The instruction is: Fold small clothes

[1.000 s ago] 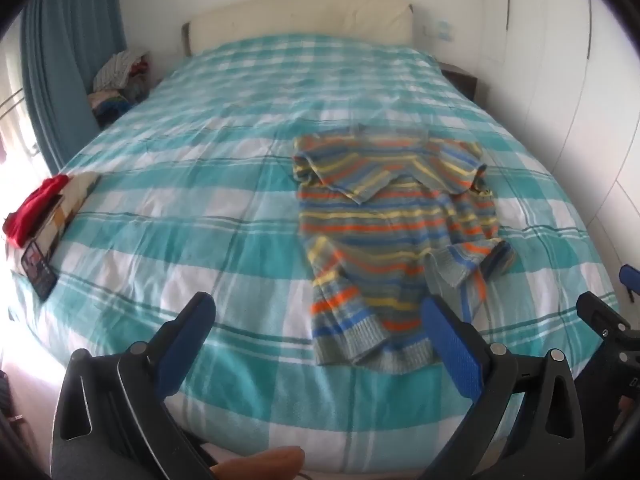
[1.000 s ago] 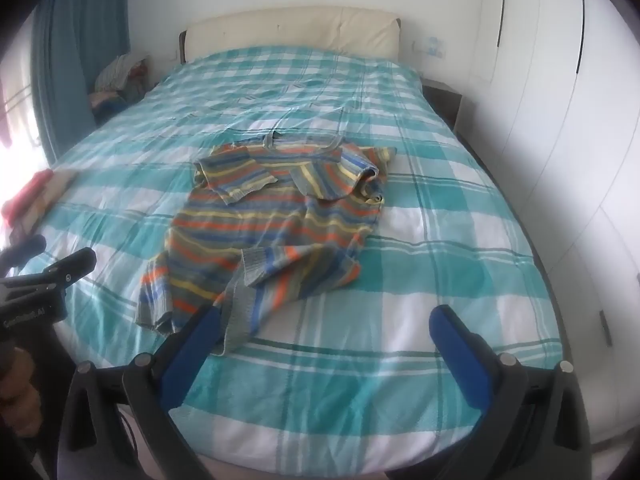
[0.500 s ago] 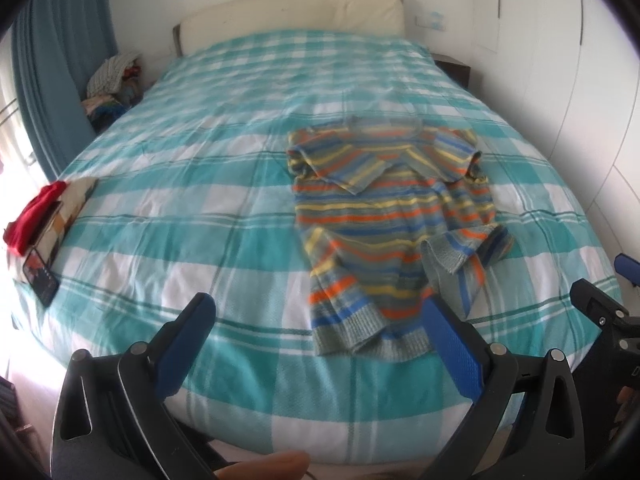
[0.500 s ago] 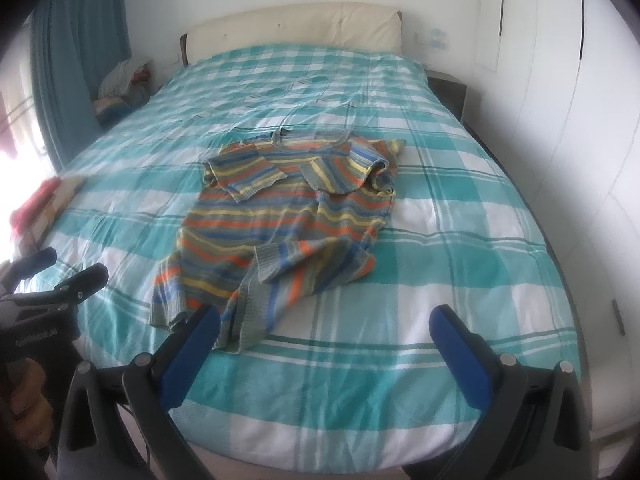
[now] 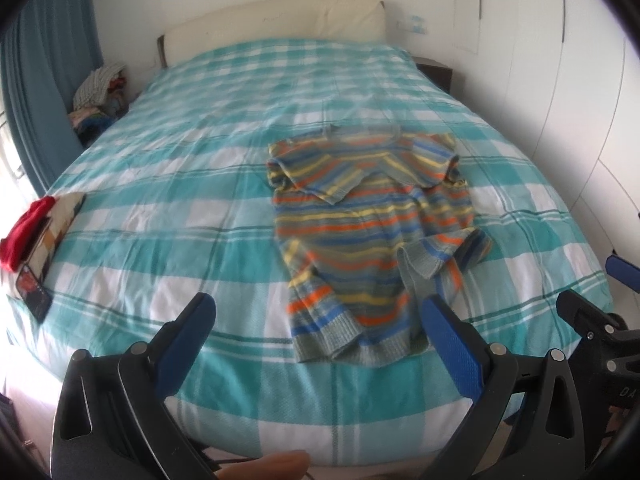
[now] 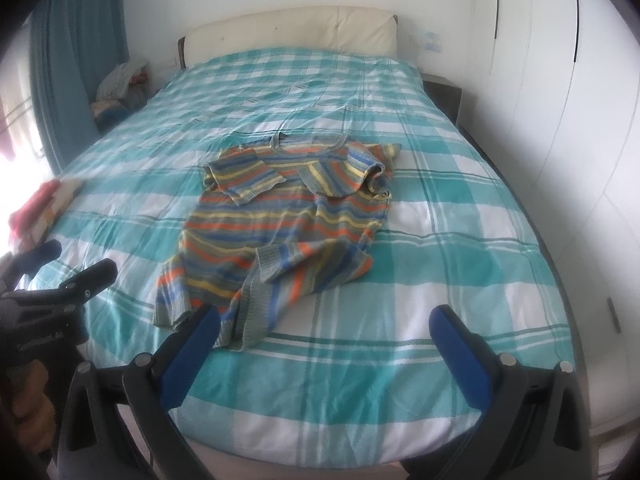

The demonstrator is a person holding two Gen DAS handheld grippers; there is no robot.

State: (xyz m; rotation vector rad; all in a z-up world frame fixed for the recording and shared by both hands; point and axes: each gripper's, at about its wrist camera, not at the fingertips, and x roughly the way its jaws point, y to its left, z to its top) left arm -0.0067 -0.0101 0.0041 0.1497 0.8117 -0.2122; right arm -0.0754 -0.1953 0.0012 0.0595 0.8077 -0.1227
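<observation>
1. The striped sweater (image 5: 372,236) is lying flat near the foot of the bed, neck toward the headboard, both sleeves folded in over the chest and one lower corner turned up over the body. Your left gripper's blue finger is covering part of its hem, and its weave is blurring in both views.
2. Your left gripper (image 5: 320,344) is hovering at the foot edge with its fingers spread wide and nothing between them; your right gripper (image 6: 324,344) is doing the same, wide apart and gripping nothing.
3. The teal checked bedspread (image 6: 460,240) is covering the whole mattress, lying lightly wrinkled toward the cream headboard (image 6: 288,32).
4. A red garment (image 5: 24,236) is sitting on a patterned folded stack at the bed's left edge; in the right view it is washing out in window glare.
5. A pile of clothes (image 5: 100,100) is resting beside the blue curtain (image 5: 40,80); its items are too small to tell apart. White wardrobe doors (image 6: 560,80) are lining the right wall.
</observation>
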